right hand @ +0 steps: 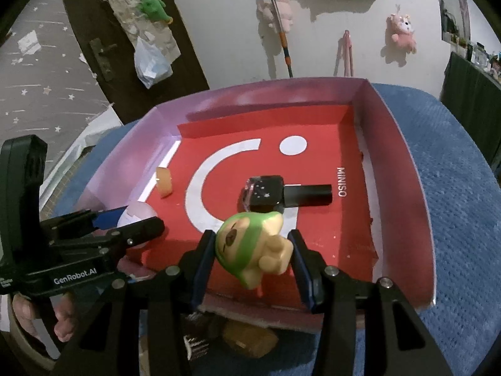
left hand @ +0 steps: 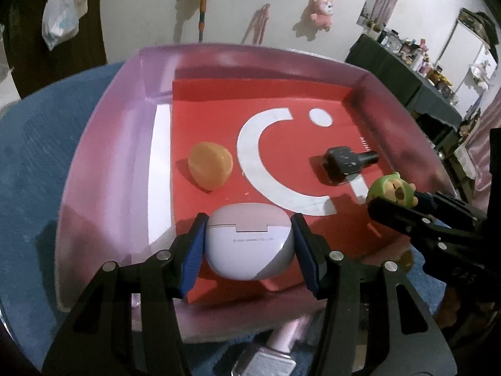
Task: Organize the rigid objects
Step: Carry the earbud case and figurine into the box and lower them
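Observation:
A shallow box (left hand: pixel 103 163) with pink walls and a red floor lies on a blue cloth; it also shows in the right wrist view (right hand: pixel 404 188). My left gripper (left hand: pixel 249 244) is shut on a pale pink earbud case (left hand: pixel 250 244) just above the box's near side. My right gripper (right hand: pixel 252 257) is shut on a green and tan toy figure (right hand: pixel 250 250), held over the box's near edge; the figure also shows at the right of the left wrist view (left hand: pixel 391 188). An orange rounded piece (left hand: pixel 210 165) and a black nail polish bottle (left hand: pixel 344 166) lie on the red floor.
A pink-handled object (left hand: pixel 281 338) lies on the blue cloth (left hand: pixel 28 163) below the left gripper. A brown object (right hand: pixel 250 338) lies under the box's near edge. A dark door, a wall with hung plush toys and a cluttered table stand beyond.

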Motion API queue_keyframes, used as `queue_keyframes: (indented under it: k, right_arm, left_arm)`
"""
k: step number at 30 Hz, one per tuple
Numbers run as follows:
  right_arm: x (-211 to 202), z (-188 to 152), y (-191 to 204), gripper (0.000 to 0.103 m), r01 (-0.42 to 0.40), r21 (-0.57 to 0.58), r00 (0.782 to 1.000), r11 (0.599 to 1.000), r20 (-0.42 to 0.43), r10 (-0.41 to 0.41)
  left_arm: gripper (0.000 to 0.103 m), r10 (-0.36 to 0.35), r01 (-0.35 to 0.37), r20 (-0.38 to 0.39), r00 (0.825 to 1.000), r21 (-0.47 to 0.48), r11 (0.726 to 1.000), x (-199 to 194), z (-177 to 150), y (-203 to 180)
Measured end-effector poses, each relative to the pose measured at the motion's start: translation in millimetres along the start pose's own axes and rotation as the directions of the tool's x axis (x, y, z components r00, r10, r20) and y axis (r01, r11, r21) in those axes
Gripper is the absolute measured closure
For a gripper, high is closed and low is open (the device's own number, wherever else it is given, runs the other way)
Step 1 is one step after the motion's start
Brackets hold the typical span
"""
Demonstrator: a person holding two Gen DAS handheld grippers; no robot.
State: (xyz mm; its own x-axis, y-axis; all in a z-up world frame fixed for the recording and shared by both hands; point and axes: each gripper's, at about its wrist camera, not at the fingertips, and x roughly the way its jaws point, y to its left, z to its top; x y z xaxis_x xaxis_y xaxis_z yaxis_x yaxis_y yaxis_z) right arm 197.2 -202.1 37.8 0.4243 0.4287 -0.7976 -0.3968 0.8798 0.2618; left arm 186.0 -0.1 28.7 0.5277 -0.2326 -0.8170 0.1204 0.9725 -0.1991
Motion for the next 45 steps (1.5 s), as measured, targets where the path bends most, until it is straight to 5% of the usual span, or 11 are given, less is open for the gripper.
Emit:
queue_keyframes:
  k: [45]
  right_arm:
    - [31.7, 18.1, -9.8, 0.053, 0.021, 0.052, 1.000, 0.998, 0.008, -0.021]
  left_arm:
    - [0.052, 0.053, -0.053, 0.016, 0.998, -0.029, 0.998, 20.1, 21.0, 9.0]
